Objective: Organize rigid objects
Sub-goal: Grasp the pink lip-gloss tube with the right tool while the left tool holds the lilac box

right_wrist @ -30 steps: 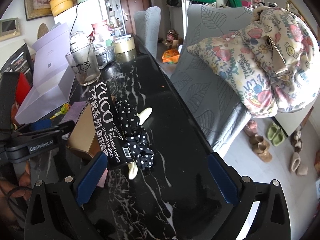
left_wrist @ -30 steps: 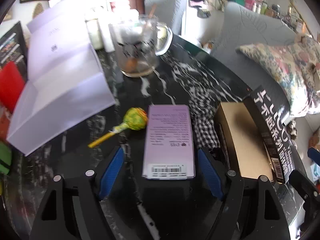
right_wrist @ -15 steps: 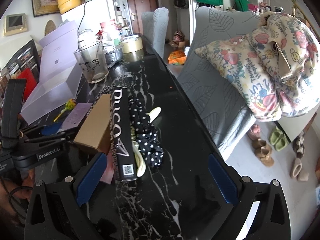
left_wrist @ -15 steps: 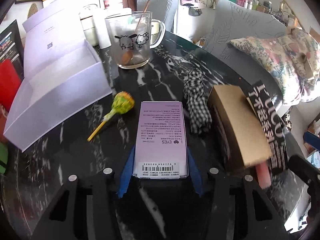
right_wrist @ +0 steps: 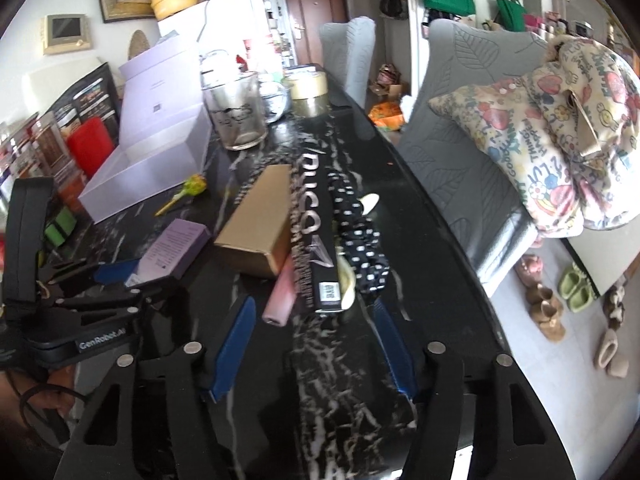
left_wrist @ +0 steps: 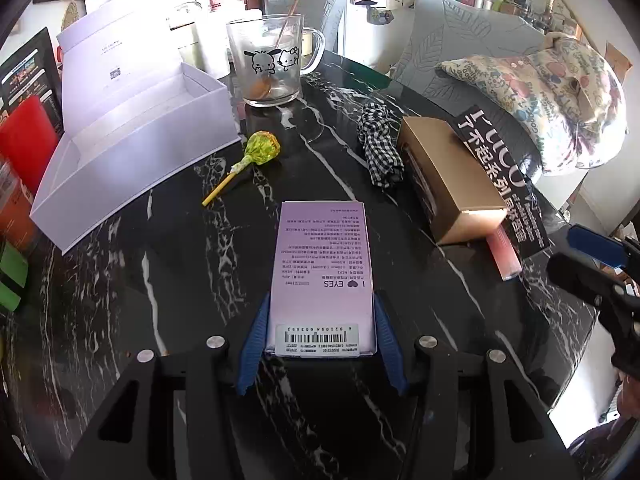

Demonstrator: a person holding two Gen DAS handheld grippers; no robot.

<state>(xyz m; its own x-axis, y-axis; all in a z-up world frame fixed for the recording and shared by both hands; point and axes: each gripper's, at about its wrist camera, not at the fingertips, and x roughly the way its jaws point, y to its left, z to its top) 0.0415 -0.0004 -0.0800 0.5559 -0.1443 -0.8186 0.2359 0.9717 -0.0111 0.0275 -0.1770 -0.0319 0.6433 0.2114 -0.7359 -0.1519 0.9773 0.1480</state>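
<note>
Squeezing lilac box [left_wrist: 323, 276] btwn left gripper [left_wrist: 322, 344] pads, near end. Closing right gripper [right_wrist: 316, 344], nothing gripped; black box [right_wrist: 316, 240] just ahead.

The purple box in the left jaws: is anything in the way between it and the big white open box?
Mostly clear. The purple box has bare black table between it and the white open box. Only the lollipop lies near that path, beside the white box's corner.

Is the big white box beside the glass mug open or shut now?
Open: the white box has its lid raised behind it, and its inside looks bare.
</note>
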